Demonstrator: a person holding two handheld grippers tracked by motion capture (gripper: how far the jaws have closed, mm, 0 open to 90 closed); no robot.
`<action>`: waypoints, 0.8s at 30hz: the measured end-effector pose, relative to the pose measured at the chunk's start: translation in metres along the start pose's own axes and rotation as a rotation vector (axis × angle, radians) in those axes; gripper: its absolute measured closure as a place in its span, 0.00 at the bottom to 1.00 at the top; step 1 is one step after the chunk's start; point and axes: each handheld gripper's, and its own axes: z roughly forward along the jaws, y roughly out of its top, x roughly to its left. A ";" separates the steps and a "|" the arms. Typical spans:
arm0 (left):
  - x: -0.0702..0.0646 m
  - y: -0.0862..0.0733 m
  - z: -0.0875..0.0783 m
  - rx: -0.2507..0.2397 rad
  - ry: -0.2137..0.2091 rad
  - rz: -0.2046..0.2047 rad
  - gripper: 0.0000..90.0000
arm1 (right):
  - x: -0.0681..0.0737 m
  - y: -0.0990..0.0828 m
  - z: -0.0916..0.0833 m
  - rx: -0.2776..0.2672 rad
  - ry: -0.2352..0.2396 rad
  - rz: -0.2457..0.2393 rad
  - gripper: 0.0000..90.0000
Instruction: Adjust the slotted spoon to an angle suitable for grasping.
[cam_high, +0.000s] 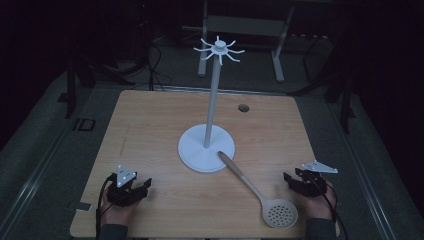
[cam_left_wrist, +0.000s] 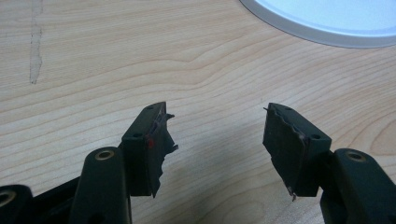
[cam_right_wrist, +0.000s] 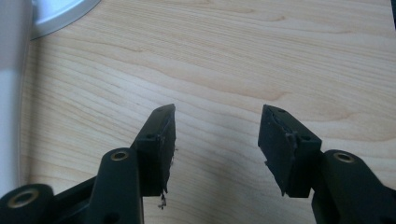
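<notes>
A white utensil stand (cam_high: 210, 107) rises from a round base (cam_high: 195, 152) at the middle of the wooden table (cam_high: 150, 125), with hooks spread around its top (cam_high: 219, 48). A slotted spoon (cam_high: 257, 192) with a wooden handle and a pale perforated bowl lies to the right of the base, its handle tip resting on the base's edge. My left gripper (cam_high: 145, 184) rests near the front left corner, open with nothing between its jaws (cam_left_wrist: 217, 123). At the front right, my right gripper (cam_high: 290, 177) is open and holds nothing (cam_right_wrist: 217, 121). The base's rim (cam_left_wrist: 299, 35) shows ahead of the left gripper.
A small dark grommet (cam_high: 243, 108) sits in the tabletop at the back right. A pale tag (cam_high: 82, 206) lies at the front left corner. Metal table legs (cam_high: 277, 55) and cables stand on the dark floor behind. A grey blurred object (cam_right_wrist: 11, 93) runs down the left edge of the right gripper view.
</notes>
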 end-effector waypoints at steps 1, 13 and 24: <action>0.000 0.000 0.000 0.000 0.000 0.000 0.45 | 0.001 0.002 -0.001 0.004 0.002 -0.004 0.51; 0.000 0.000 0.001 0.007 0.000 0.002 0.45 | 0.004 0.019 -0.005 0.023 0.008 -0.041 0.48; -0.001 0.000 0.002 0.008 0.002 0.001 0.45 | 0.005 0.025 -0.005 0.047 0.010 -0.059 0.49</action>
